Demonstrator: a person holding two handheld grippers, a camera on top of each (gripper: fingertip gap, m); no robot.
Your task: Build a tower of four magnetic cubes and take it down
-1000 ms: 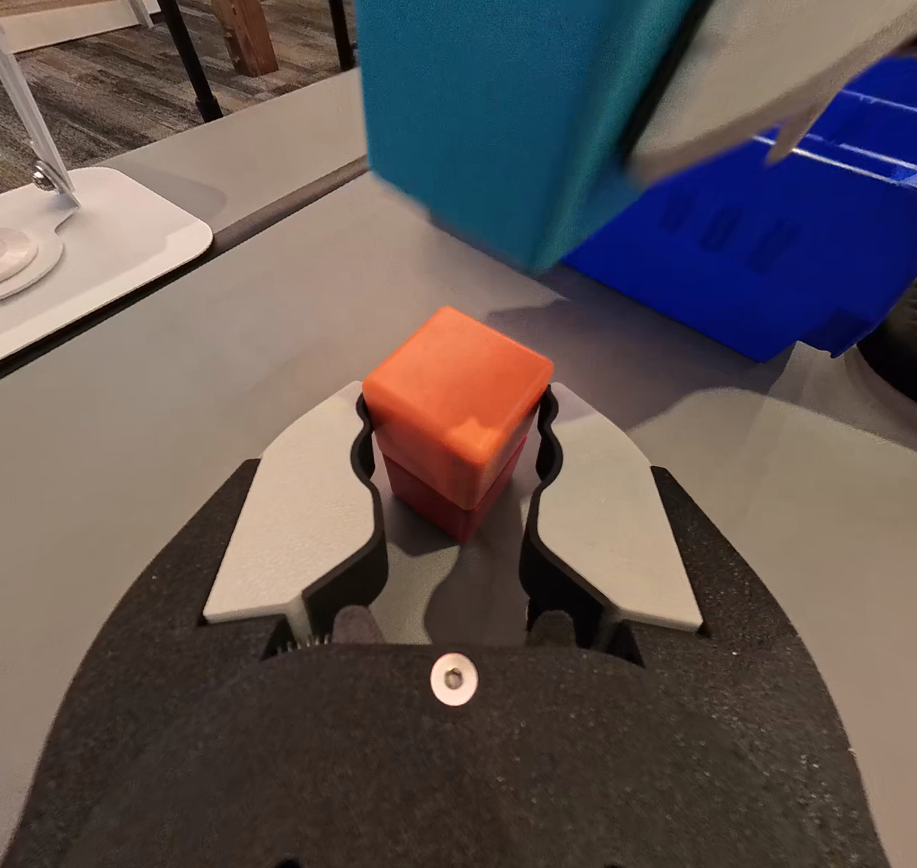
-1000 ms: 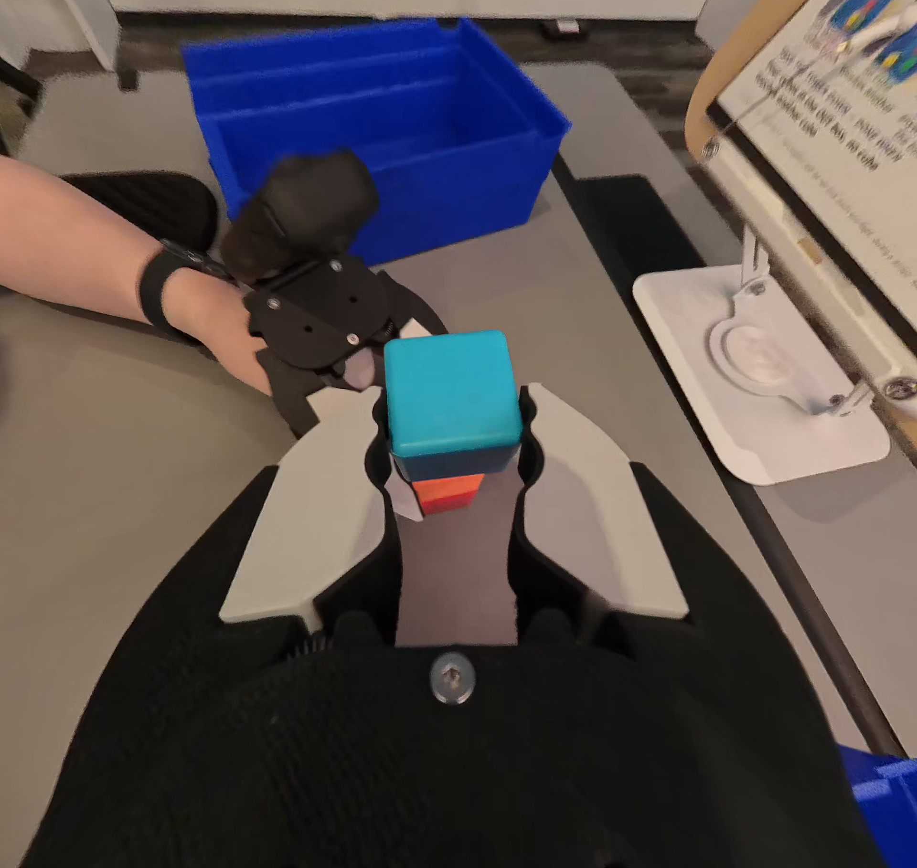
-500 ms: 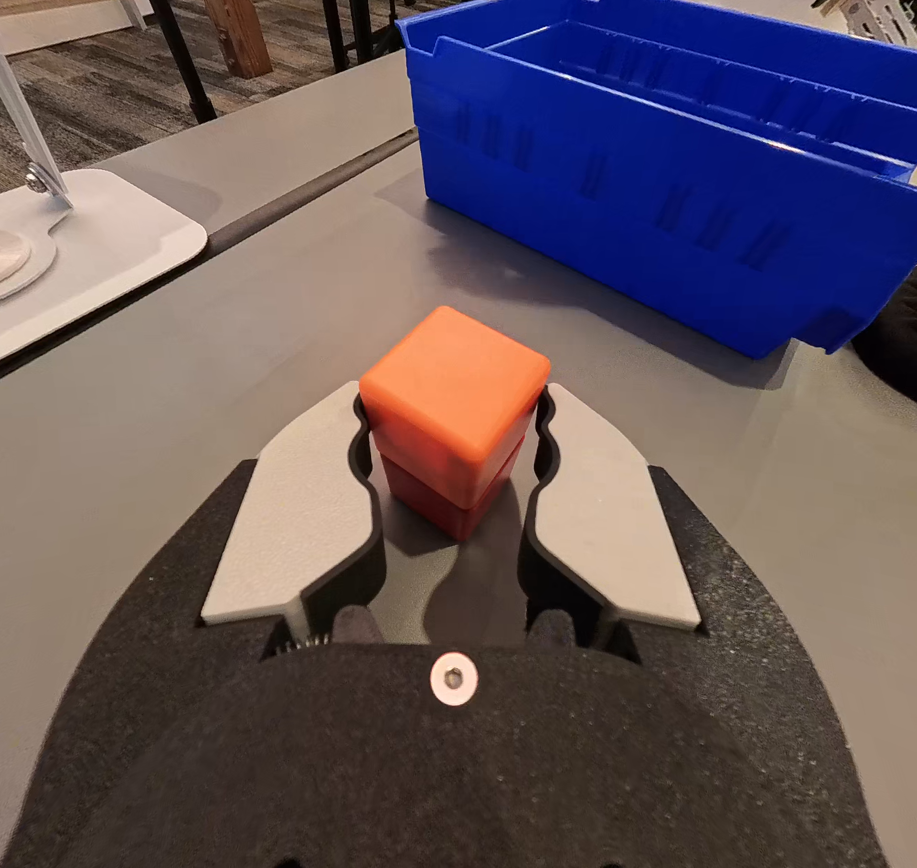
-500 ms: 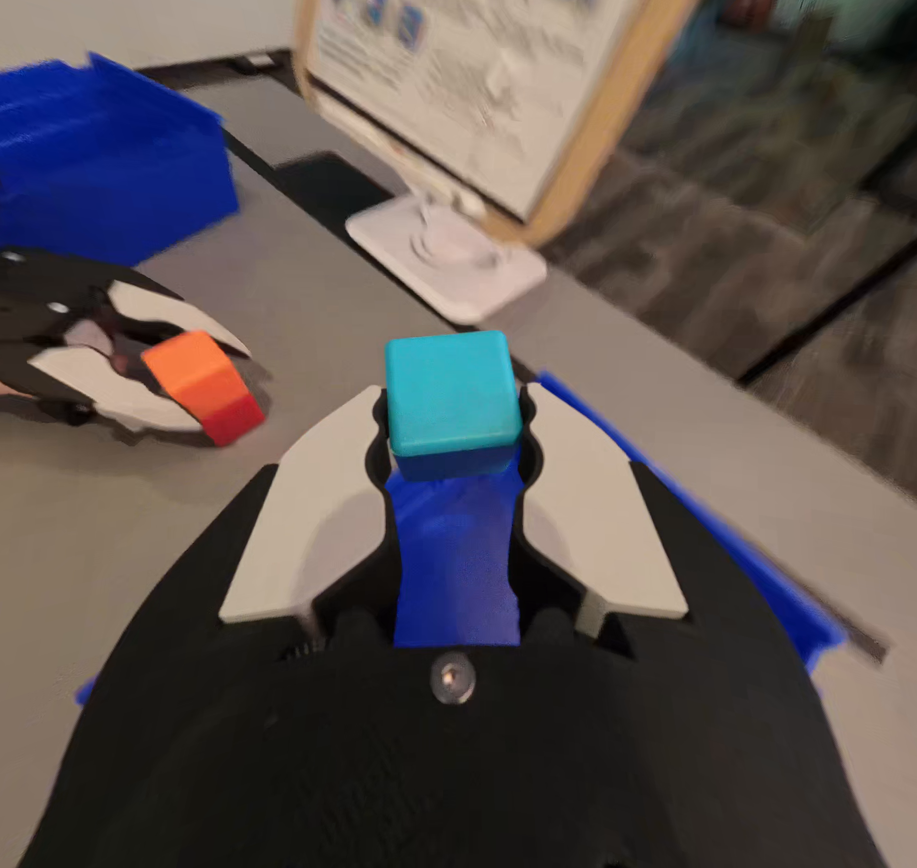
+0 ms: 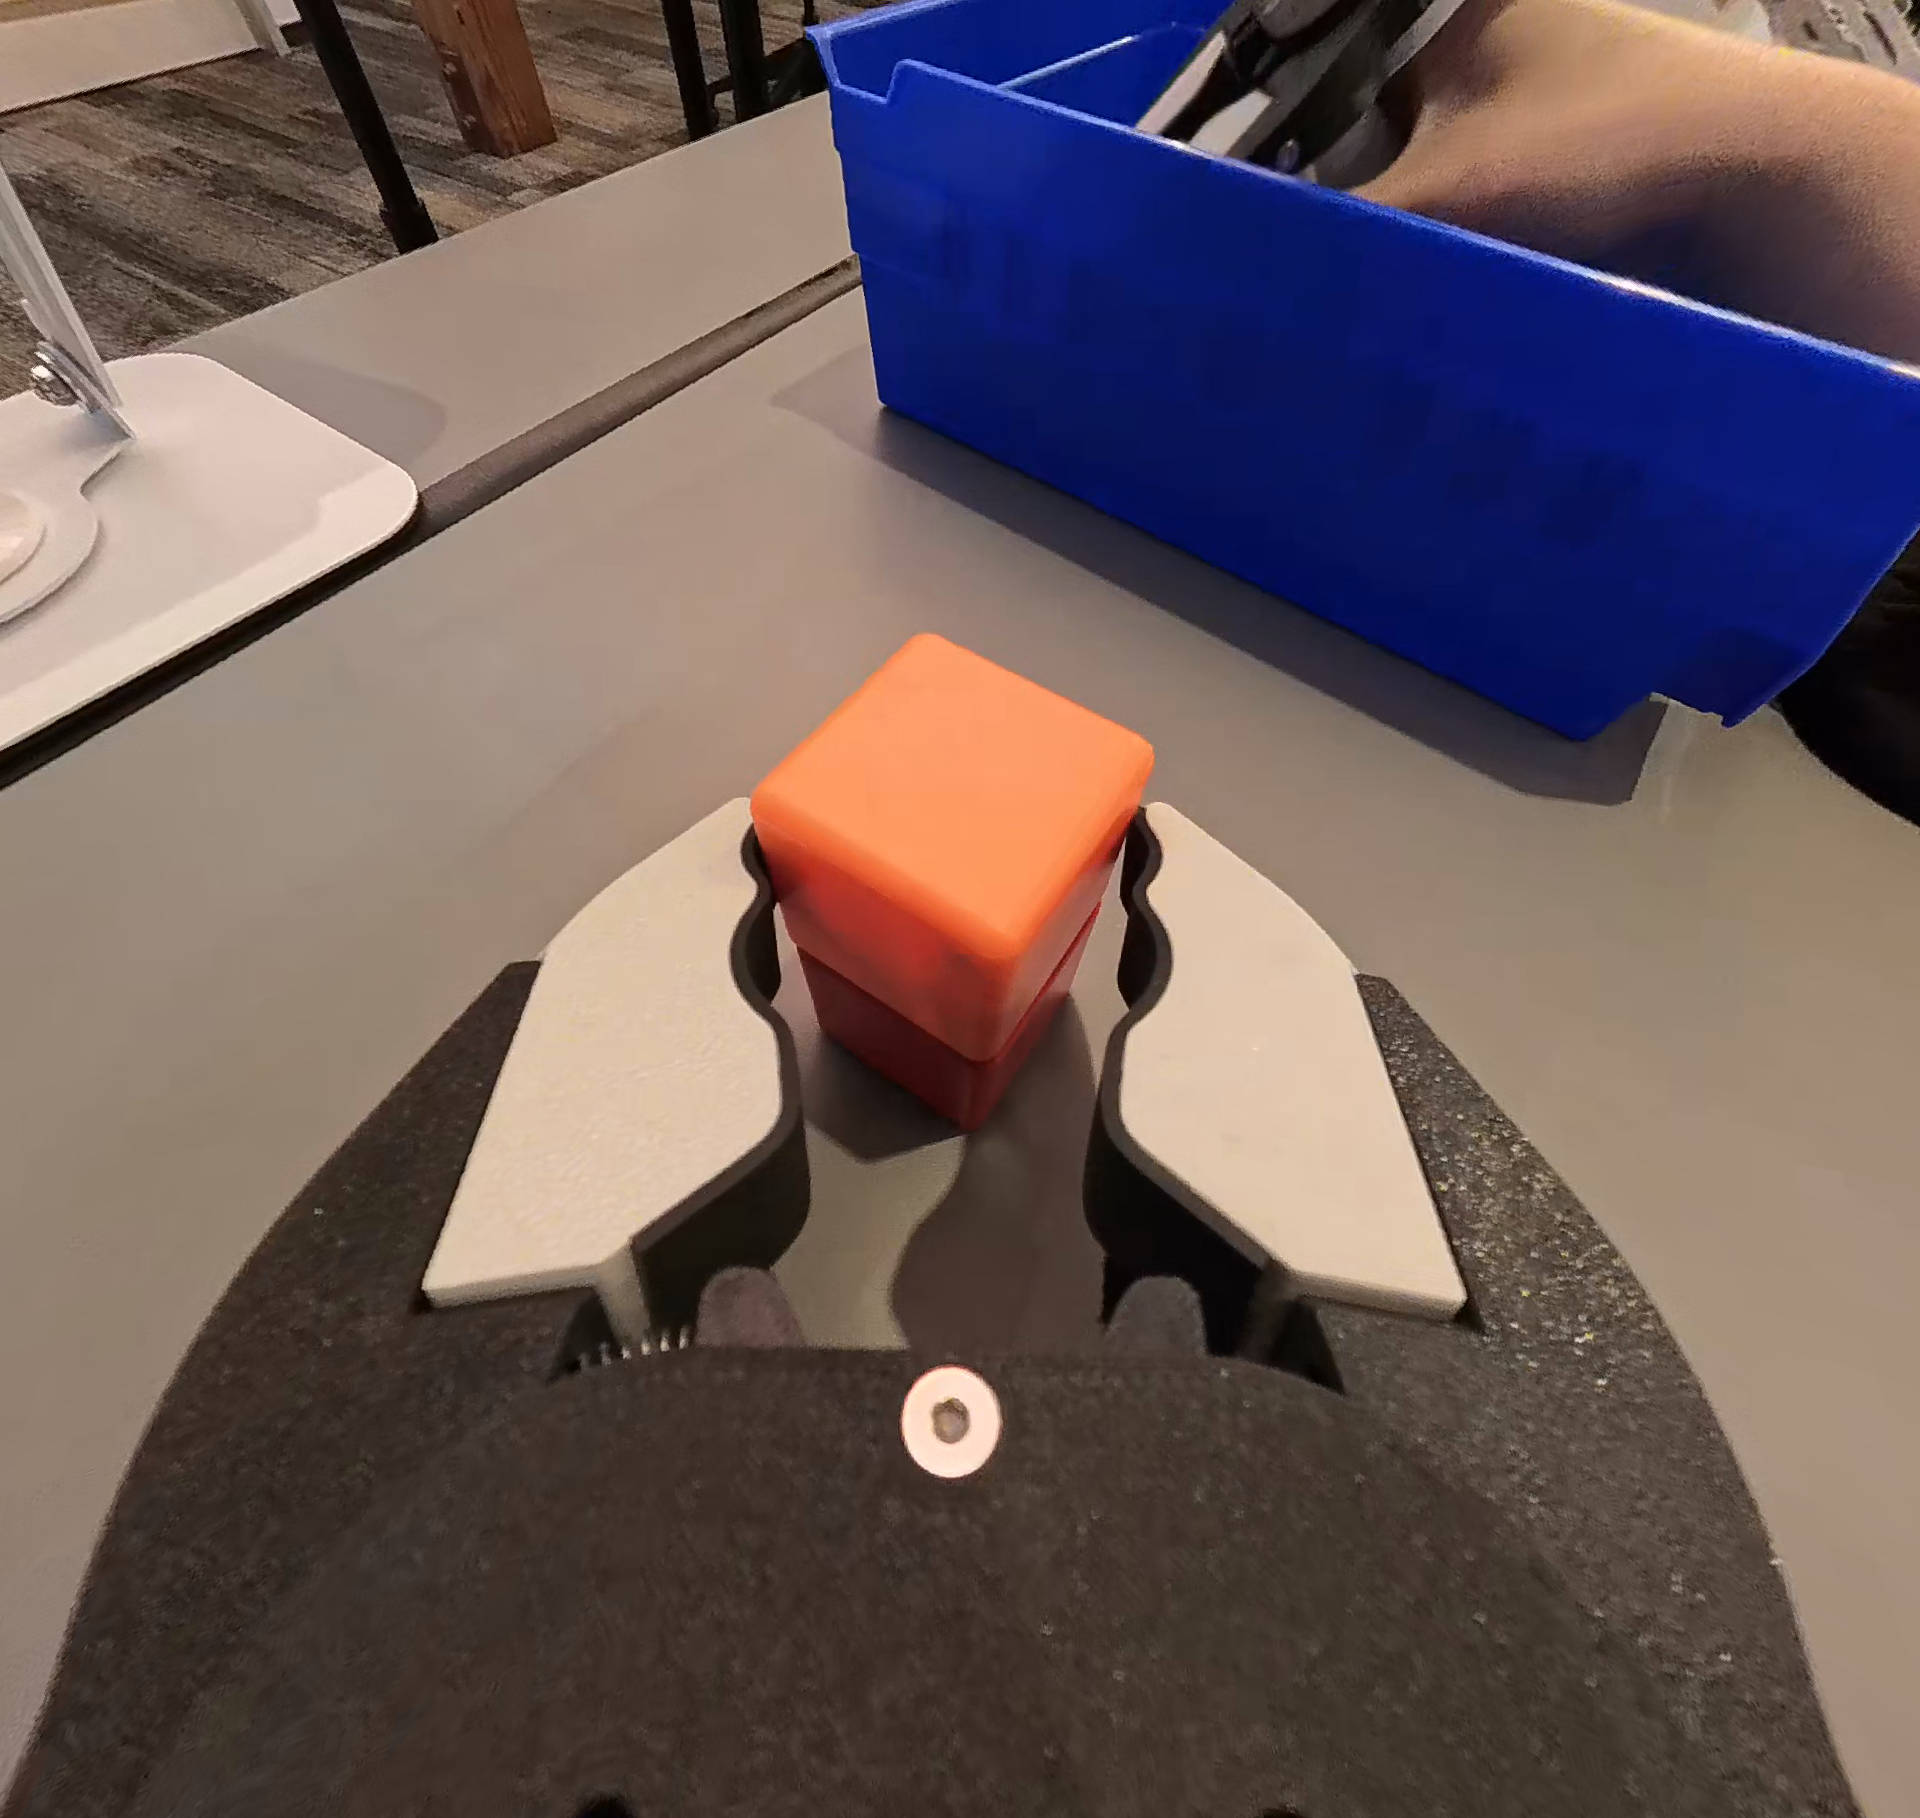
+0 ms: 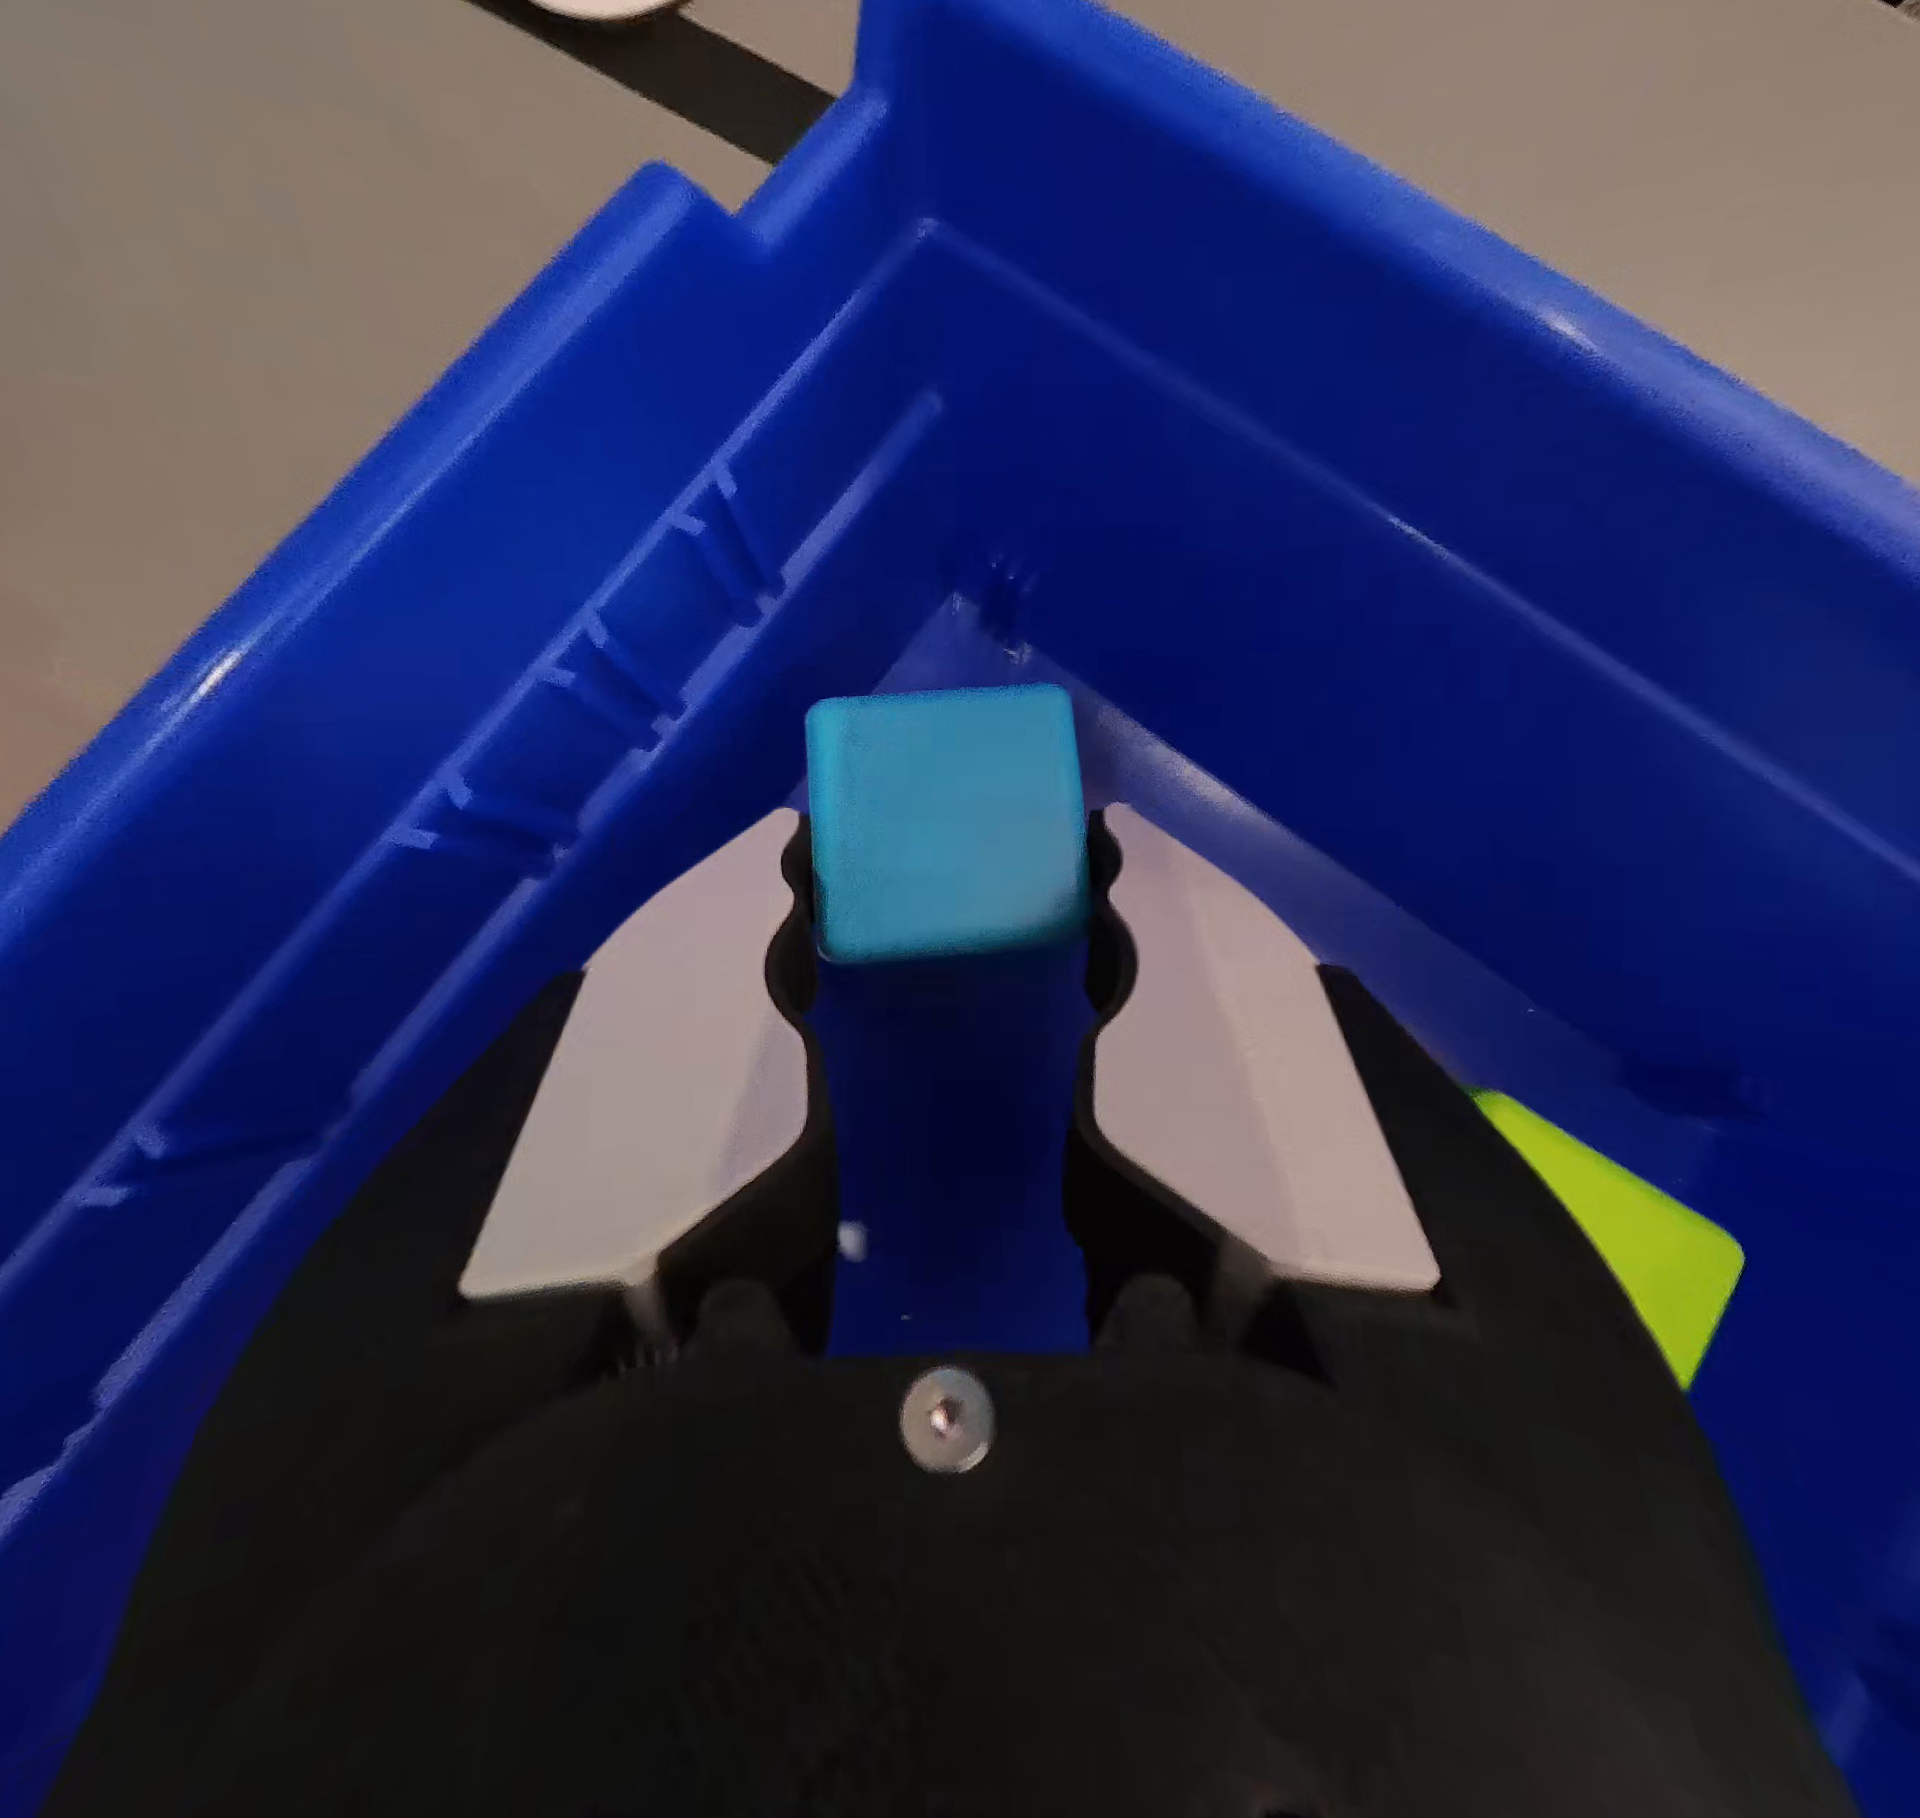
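Teardown phase, by the look of it: only two cubes remain stacked on the desk (image 5: pixel 416 729); orange cube (image 5: pixel 951 812) sits on a darker red cube (image 5: pixel 935 1062), edges roughly flush, likely held together by the magnets. The left gripper (image 5: pixel 945 875) brackets the stack w/ its fingers (image 5: pixel 623 1062) either side of the orange cube; left finger appears to touch it, a thin gap shows on the right, so a loose or just-closing hold, prob. to steady the base while the other hand works.

The right gripper (image 6: pixel 945 864) is tipped down into the blue bin (image 6: pixel 520 625), fingers clamped on the teal cube (image 6: pixel 940 823), near the inner corner; cube hangs above the bin floor, not yet let go; a lime-green cube (image 6: pixel 1600 1238) lies in the bin at right, partly hidden behind the gripper. Judgement: bin = drop-off for removed cubes.

Materials: cubes are smooth matte plastic w/ rounded edges and corners; bin is glossy moulded plastic w/ ribbed walls and a stepped rim; desk is flat matte grey; fingers have pale grey faces w/ wavy black pads; gripper bodies are black, grainy. A white stand base (image 5: pixel 208 501) sits on the adjoining surface, well apart.
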